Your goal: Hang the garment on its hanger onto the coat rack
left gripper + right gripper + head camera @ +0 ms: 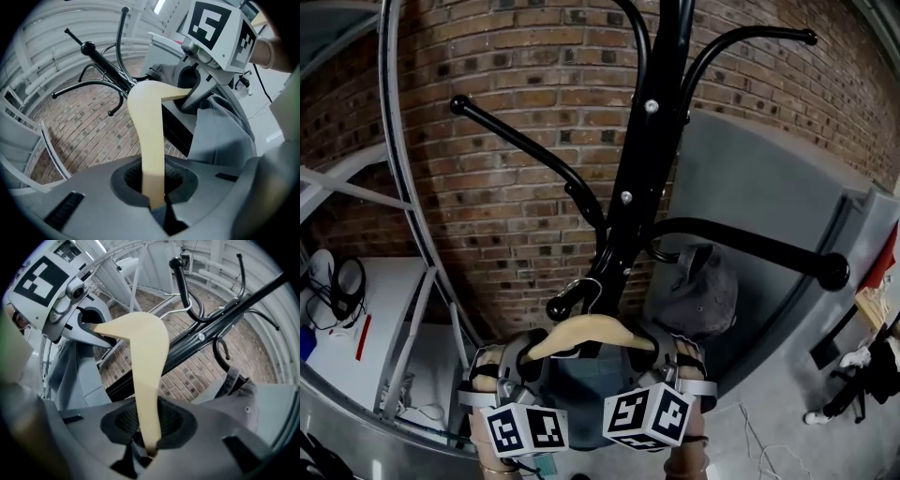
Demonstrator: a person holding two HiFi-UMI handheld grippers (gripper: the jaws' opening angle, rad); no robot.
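A pale wooden hanger [591, 330] carries a blue-grey garment [600, 394] low in the head view, in front of the black coat rack [637, 169]. My left gripper [511, 361] is shut on the hanger's left end, my right gripper [680, 361] on its right end. The wire hook [589, 289] sits at a short rack arm, just behind its ball tip [555, 307]; whether it rests on it I cannot tell. In the left gripper view the hanger [150, 136] runs out of the left gripper [153, 187]. In the right gripper view the hanger [147, 362] leaves the right gripper [149, 427].
A grey cap [703, 295] hangs on the rack to the right of the hanger. A long rack arm [832, 272] juts out right above it. Behind stand a brick wall, a grey panel [769, 216], a curved metal frame [394, 141] and a white table [384, 309] with cables.
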